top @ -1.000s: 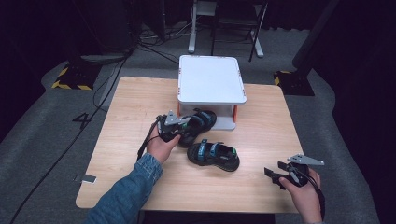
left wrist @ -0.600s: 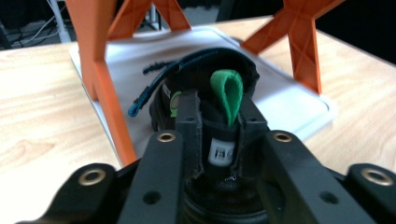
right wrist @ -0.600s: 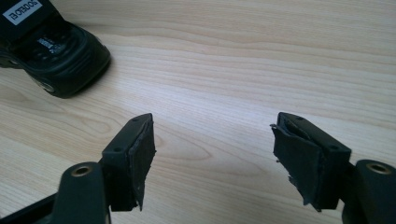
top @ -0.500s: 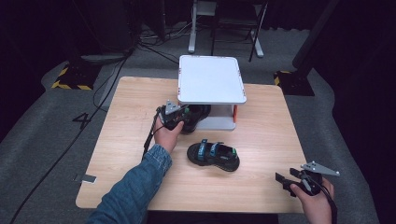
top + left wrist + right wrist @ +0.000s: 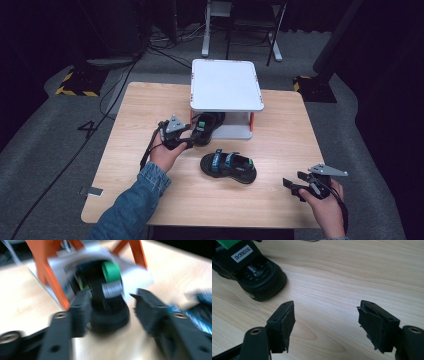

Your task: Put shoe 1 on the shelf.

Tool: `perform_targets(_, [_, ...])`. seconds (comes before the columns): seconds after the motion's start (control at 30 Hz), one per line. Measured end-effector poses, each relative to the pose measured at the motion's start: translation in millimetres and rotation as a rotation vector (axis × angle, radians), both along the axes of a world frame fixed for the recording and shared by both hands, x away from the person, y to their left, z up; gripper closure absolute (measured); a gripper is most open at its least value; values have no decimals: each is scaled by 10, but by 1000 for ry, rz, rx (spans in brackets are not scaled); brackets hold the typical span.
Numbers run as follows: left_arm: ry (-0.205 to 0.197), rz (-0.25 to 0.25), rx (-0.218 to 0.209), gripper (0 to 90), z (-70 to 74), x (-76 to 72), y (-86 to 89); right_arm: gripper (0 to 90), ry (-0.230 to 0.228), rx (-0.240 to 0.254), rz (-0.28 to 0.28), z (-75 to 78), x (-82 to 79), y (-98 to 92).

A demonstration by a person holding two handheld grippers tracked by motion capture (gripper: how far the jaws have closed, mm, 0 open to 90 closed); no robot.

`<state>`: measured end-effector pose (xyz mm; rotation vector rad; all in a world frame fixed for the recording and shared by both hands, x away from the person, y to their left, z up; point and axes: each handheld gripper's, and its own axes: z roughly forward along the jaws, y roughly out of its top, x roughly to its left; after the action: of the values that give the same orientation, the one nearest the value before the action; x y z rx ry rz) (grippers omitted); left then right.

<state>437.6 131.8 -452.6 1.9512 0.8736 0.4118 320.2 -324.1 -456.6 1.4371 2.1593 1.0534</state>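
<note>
High view: left gripper [image 5: 189,141] jaws just been opening, letting go of sandal [image 5: 207,126] under white shelf [image 5: 227,85]; back out straight w/o dragging it. Right gripper [image 5: 295,186] spread, empty.

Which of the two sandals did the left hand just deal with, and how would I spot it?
Find the white shelf stand with orange legs at the table's far side. The sandal lies tucked under it, its heel poking out between the left gripper's jaws, which have just been opening. Unlike the other sandal, lying on open table, it has a green strap.
</note>
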Motion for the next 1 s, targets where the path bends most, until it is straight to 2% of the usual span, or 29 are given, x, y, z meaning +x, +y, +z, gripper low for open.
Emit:
perform_targets(0.03, [24, -17, 64, 591, -23, -30, 9, 300, -1, -2, 11, 0, 27, 29])
perform_targets(0.07, [42, -22, 92, 641, -47, -46, 4, 300, 0, -2, 24, -1, 58, 69])
perform_targets(0.17, [74, -62, 116, 731, -128, -43, -36, 300, -2, -4, 53, -1, 111, 150])
perform_targets(0.27, [67, -94, 128, 758, -185, -1, -119, 300, 5, -8, 64, -11, 122, 186])
perform_targets(0.3, [63, -109, 111, 757, -211, 29, -165, 300, 9, -7, 63, -16, 118, 188])
perform_targets(0.37, [53, -119, 114, 746, -242, 87, -228, 300, 10, -9, 53, -25, 99, 169])
perform_targets(0.43, [68, -130, 83, 743, -258, 129, -269, 300, 10, -10, 44, -28, 70, 139])
perform_targets(0.5, [86, -147, 63, 707, -261, 180, -337, 300, 10, -13, 29, -32, 26, 93])
perform_targets(0.63, [69, -147, 43, 622, -293, 285, -514, 300, 15, -11, -13, -45, -89, -18])
perform_targets(0.83, [80, -160, -56, 544, -392, 463, -751, 300, 15, -7, -74, -56, -260, -192])
perform_targets(1.0, [45, -172, -61, 519, -419, 541, -876, 300, 20, -9, -104, -76, -354, -292])
